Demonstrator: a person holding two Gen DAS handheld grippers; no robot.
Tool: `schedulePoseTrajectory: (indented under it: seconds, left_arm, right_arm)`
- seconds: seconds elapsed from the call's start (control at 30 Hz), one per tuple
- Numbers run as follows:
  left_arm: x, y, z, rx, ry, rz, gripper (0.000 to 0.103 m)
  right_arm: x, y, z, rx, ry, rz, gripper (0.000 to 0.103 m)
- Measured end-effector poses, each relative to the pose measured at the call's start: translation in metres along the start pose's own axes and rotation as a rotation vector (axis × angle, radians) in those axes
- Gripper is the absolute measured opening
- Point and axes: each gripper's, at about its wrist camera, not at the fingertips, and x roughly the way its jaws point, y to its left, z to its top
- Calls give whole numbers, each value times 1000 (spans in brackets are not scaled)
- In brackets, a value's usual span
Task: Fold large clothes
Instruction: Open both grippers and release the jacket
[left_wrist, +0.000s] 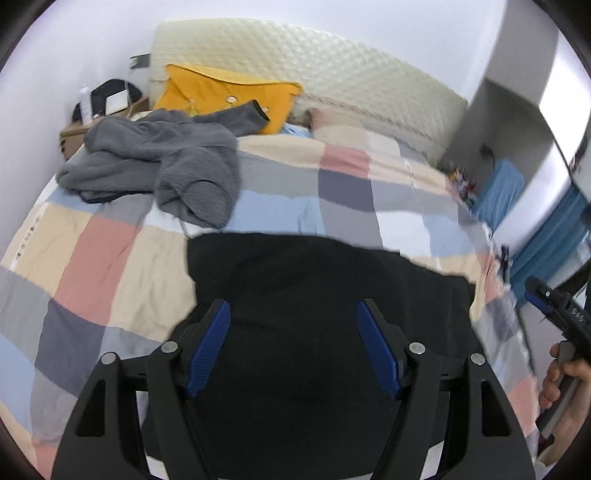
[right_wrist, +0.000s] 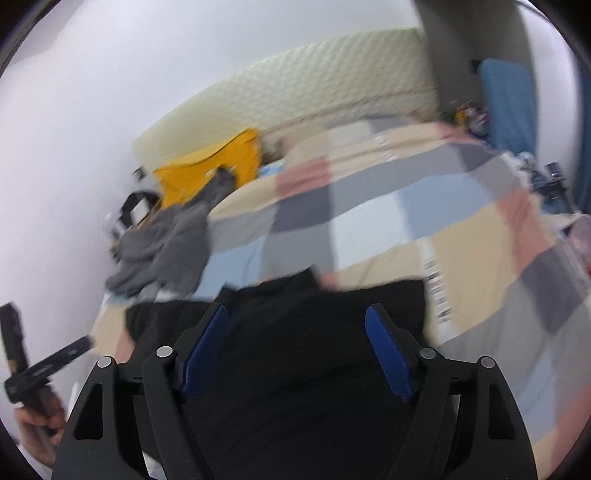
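A black garment (left_wrist: 314, 295) lies flat on the near part of the bed (left_wrist: 92, 258), over a checked quilt (left_wrist: 351, 184) of pink, beige, blue and grey squares. In the left wrist view its far edge runs straight across the quilt and its left edge drops toward the camera.

The left hand-held gripper (left_wrist: 293, 325) hangs above the garment with its blue pads (left_wrist: 208, 347) spread wide; nothing sits between them, and the black cloth shows below and beyond the gap. The right hand-held gripper (right_wrist: 295, 328) is spread in the same way over the same garment, its pads (right_wrist: 388, 354) apart and clear of the cloth. In the right wrist view, which is blurred, the garment's far edge is uneven, with a small peak near the middle.

Each gripper shows at the edge of the other's view: the right one at the right border of the left view, held by a hand (left_wrist: 565, 391), and the left one at the left border of the right view, also in a hand (right_wrist: 37, 421).

A crumpled grey fleece (left_wrist: 159, 166) lies far left on the bed, well apart from the black garment. A yellow cushion (left_wrist: 221, 96) leans on the pale quilted headboard (left_wrist: 314, 66) behind it.
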Motion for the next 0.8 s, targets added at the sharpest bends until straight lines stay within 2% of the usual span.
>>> schedulePoseTrajectory:
  seconds: [0.1, 0.27, 0.33, 0.37, 0.43, 0.53, 0.8]
  left_arm:
    - [32, -13, -8, 2, 56, 1, 71]
    - [79, -26, -13, 28, 115, 78, 72]
    - [91, -23, -12, 4, 126, 78, 72]
    - [100, -20, -8, -17, 131, 72, 72]
    - [112, -19, -3, -18, 134, 83, 74]
    - [132, -24, 2, 21, 145, 117, 77]
    - [162, -27, 0, 81, 73, 176, 77]
  right_arm:
    - [32, 12, -20, -44, 46, -18, 77]
    - [84, 13, -47, -113, 110, -59, 77]
    - [97, 10, -51, -146, 107, -88, 79]
    - [100, 10, -51, -169, 74, -124, 80]
    - [106, 7, -50, -194, 48, -128, 81]
    - [125, 2, -48, -179, 61, -106, 85]
    - [166, -8, -37, -135, 94, -82, 93]
